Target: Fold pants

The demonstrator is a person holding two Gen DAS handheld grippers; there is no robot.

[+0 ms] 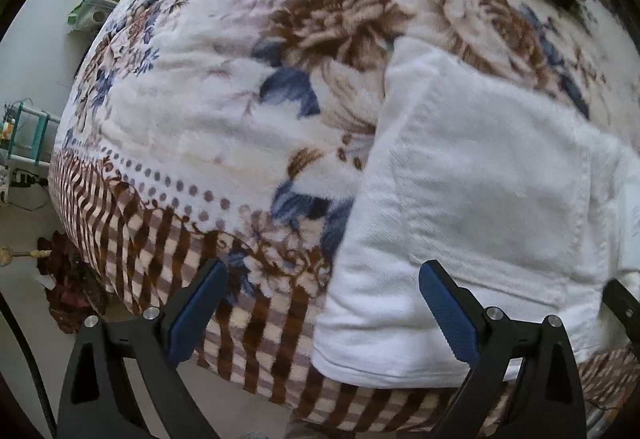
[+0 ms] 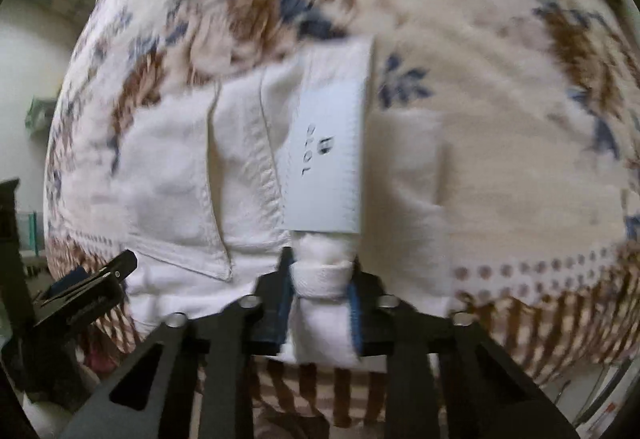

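One gripper only has hold: my right gripper (image 2: 320,291) pinches the waistband of the white pants (image 1: 472,199) on the floral blanket (image 1: 208,87), left gripper (image 1: 320,303) gaping empty, so lifting risks lopsided bunching.

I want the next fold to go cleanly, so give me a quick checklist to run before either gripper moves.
1. Right gripper clamped on the white pants waistband: ok.
2. Left gripper on fabric: not ok, open, holding nothing.
3. Pants flat on the floral blanket: ok where visible.
4. Paper tag tucked away: not ok, lies on top.
5. Leg ends aligned: cannot tell.
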